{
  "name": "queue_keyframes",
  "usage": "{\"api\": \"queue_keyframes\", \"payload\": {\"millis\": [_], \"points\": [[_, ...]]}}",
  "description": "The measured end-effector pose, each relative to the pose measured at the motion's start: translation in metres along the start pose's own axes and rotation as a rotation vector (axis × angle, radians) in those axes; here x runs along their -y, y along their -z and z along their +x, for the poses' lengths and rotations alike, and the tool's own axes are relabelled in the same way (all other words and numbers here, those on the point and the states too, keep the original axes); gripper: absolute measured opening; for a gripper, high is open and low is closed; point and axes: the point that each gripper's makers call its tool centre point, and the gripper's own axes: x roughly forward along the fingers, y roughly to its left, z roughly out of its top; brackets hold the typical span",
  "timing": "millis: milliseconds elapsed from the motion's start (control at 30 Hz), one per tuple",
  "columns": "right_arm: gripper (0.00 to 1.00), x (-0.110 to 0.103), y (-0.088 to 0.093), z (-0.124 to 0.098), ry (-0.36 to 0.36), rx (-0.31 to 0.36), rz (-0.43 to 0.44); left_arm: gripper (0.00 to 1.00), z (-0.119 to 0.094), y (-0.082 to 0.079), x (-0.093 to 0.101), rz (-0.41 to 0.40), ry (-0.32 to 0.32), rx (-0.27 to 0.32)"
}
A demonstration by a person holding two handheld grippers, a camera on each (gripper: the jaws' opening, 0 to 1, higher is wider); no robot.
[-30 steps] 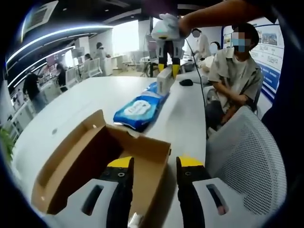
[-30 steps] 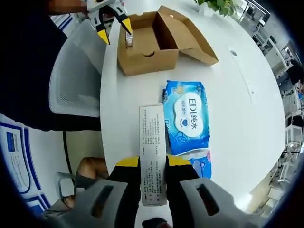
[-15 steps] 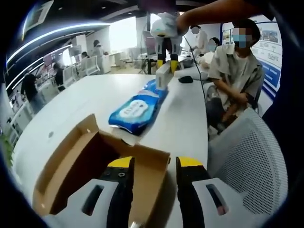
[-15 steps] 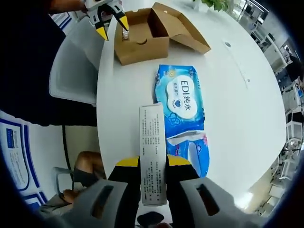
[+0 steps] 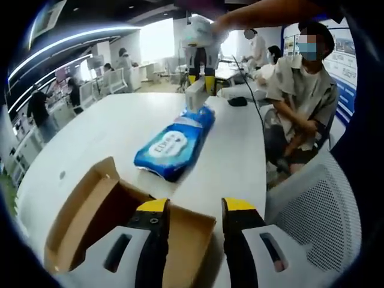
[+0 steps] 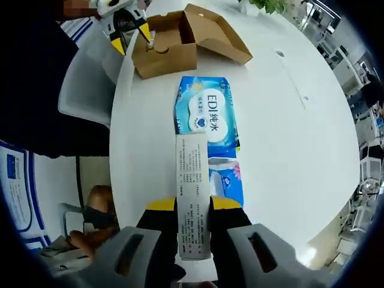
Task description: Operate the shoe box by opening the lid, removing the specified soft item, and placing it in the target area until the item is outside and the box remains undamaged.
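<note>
The brown cardboard shoe box (image 5: 102, 222) stands open right below my left gripper (image 5: 195, 207), which is open with the box's near wall under its yellow-tipped jaws. In the right gripper view the box (image 6: 165, 48) lies at the top with its lid (image 6: 219, 37) folded back, and the left gripper (image 6: 129, 35) hangs open at its corner. A blue soft wipes pack (image 5: 171, 141) (image 6: 206, 115) lies on the white table beyond the box. My right gripper (image 6: 192, 204) is shut on a slim white printed carton (image 6: 192, 180); in the left gripper view this gripper (image 5: 198, 75) hovers past the pack.
A second blue pack (image 6: 227, 183) lies beside the first. A white mesh chair (image 5: 318, 198) stands at the table's edge, with a seated person (image 5: 300, 90) behind it. A black mouse (image 5: 237, 102) rests on the table (image 6: 288, 132). A plant (image 6: 270, 5) stands far off.
My right gripper has carried the white carton farther from the shoe box, along the table past the wipes pack. The left gripper has stayed at the box.
</note>
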Motion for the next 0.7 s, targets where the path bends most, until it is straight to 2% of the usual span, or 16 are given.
{"api": "queue_keyframes", "payload": {"millis": [400,700], "points": [[0.17,0.038,0.012,0.002,-0.002,0.015,-0.018,0.32,0.025,-0.029,-0.007,0.002,-0.013,-0.008],[0.17,0.064,0.017,0.009,0.005,0.029,-0.027,0.30,0.032,-0.033,-0.007,-0.007,-0.020,-0.022]]}}
